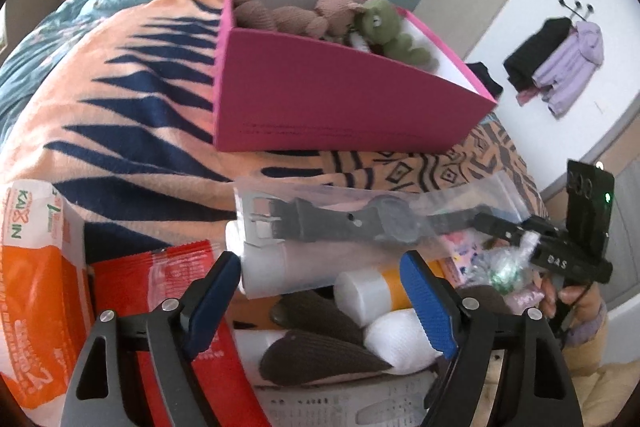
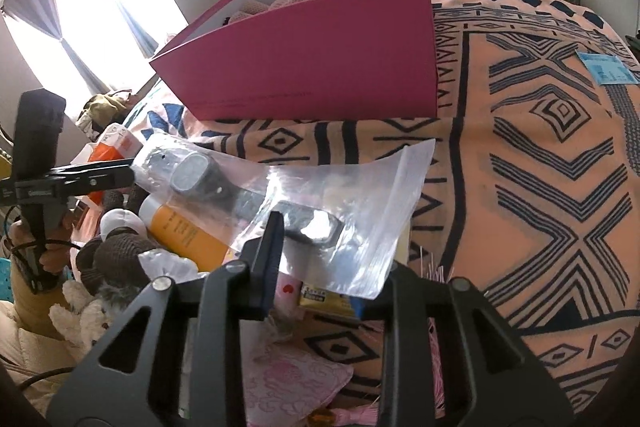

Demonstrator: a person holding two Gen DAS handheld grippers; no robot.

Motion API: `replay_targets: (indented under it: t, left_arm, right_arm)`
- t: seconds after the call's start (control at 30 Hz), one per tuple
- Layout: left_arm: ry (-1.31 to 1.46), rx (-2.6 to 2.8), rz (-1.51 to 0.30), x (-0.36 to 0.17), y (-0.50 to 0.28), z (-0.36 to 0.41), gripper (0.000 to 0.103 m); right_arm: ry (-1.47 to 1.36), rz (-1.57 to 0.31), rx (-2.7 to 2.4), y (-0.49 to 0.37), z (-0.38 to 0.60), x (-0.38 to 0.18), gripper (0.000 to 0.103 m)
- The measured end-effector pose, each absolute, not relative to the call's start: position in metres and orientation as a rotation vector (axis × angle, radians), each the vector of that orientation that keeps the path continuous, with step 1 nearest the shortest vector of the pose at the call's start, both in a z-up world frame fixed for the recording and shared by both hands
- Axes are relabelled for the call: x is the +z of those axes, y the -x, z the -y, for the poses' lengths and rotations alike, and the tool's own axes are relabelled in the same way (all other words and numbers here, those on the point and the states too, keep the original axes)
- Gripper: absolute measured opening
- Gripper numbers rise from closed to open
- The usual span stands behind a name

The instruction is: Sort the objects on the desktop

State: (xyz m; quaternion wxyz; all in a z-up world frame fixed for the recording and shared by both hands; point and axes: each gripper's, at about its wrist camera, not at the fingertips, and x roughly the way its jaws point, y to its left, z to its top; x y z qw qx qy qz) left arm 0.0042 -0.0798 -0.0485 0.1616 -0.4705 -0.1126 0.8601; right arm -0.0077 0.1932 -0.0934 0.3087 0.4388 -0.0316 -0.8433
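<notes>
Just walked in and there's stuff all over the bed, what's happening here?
A person is sorting a pile of odds and ends on the bed with a claw in each hand. The right claw is shut on a clear bag holding a watch, on top of the pile. The left claw hovers open over it. A pink box beyond already holds plush toys.

Readable txt from my left tool's cam: "KAI" and "IN" in green, w/ a red mark between, on the orange-white pack (image 1: 36,279); white letters "BAS" on my right tool's black bar (image 1: 560,261). Other print too small/blurred to read.
</notes>
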Motion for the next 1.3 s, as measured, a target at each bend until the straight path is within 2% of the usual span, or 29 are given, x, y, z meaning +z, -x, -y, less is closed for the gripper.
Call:
replay_targets:
  t: [0.3, 0.43, 0.6, 0.73, 0.9, 0.97, 1.03, 1.17, 1.3]
  left_arm:
    - [1.303, 2.401, 0.376, -0.047, 0.000, 0.078, 0.082]
    - [1.336, 2.360, 0.429, -0.056, 0.005, 0.079, 0.062]
    - [1.328, 2.382, 0.406, -0.054, 0.005, 0.076, 0.061]
    - [1.335, 2.388, 0.372, -0.053, 0.006, 0.073, 0.066]
    - [1.343, 2.436, 0.283, -0.052, 0.005, 0.065, 0.066]
    - [1.342, 2.443, 0.260, -0.053, 0.005, 0.064, 0.066]
    - [1.345, 2.446, 0.246, -0.053, 0.005, 0.063, 0.066]
    - [1.347, 2.452, 0.227, -0.053, 0.004, 0.061, 0.067]
    - [1.349, 2.437, 0.211, -0.053, 0.003, 0.058, 0.076]
  right_arm:
    - [-1.152, 0.095, -2.230, 0.007, -0.192, -0.093, 0.031]
    - [-1.142, 0.085, -2.230, 0.006, -0.189, -0.091, 0.031]
    - [-1.142, 0.091, -2.231, 0.008, -0.189, -0.091, 0.030]
    - [-1.143, 0.085, -2.241, 0.009, -0.190, -0.090, 0.030]
    - [-1.154, 0.129, -2.253, 0.010, -0.201, -0.091, 0.032]
    - [-1.159, 0.158, -2.266, 0.011, -0.210, -0.091, 0.039]
    - [-1.163, 0.209, -2.271, 0.015, -0.221, -0.092, 0.052]
    - [-1.202, 0.266, -2.262, 0.029, -0.233, -0.097, 0.061]
    - [-1.250, 0.342, -2.206, 0.047, -0.234, -0.107, 0.066]
